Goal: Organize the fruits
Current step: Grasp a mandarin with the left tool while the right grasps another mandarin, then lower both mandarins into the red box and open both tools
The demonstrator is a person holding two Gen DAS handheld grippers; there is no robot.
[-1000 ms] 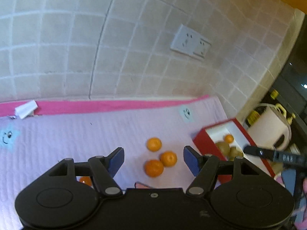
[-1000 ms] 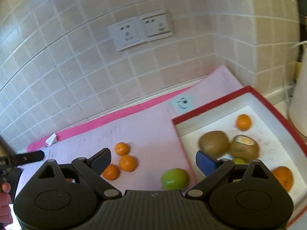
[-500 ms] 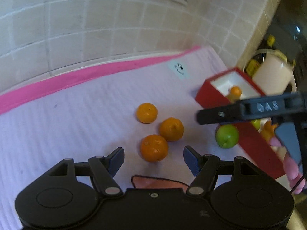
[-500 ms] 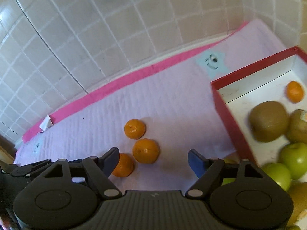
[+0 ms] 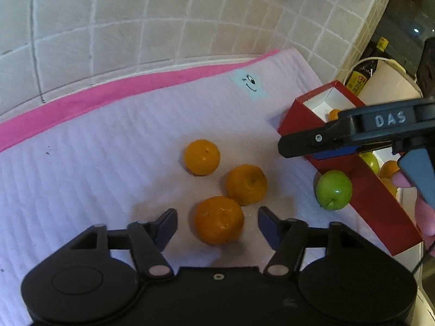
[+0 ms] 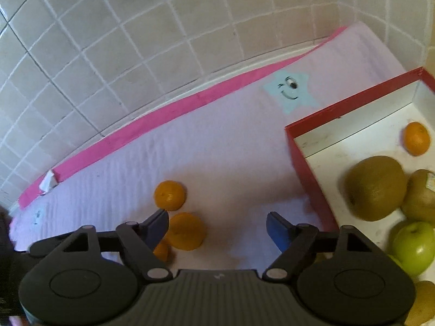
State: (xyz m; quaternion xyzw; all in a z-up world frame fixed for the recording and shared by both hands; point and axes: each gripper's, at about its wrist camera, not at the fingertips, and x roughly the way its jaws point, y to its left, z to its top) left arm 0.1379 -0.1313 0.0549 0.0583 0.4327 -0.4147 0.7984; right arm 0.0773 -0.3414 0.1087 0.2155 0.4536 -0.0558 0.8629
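Where red box (image 6: 304, 160): kiwis (image 6: 376, 187), apples (image 6: 413, 247).

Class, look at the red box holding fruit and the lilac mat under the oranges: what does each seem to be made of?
The red box looks like cardboard: thin, straight walls, matte red outside, plain white inside with scuff marks. The lilac mat looks like soft quilted fabric, judging by its fine ribbed lines and pink cloth border, though a padded plastic sheet cannot be ruled out.

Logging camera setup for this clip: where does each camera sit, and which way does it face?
Left wrist: on the left gripper, angled down at three mandarins; nearest mandarin sits between open fingers. The right gripper and a hand show.
Right wrist: on the right gripper, angled down at the mat and red box.
Shared: mandarins, box, mat, tiled wall.
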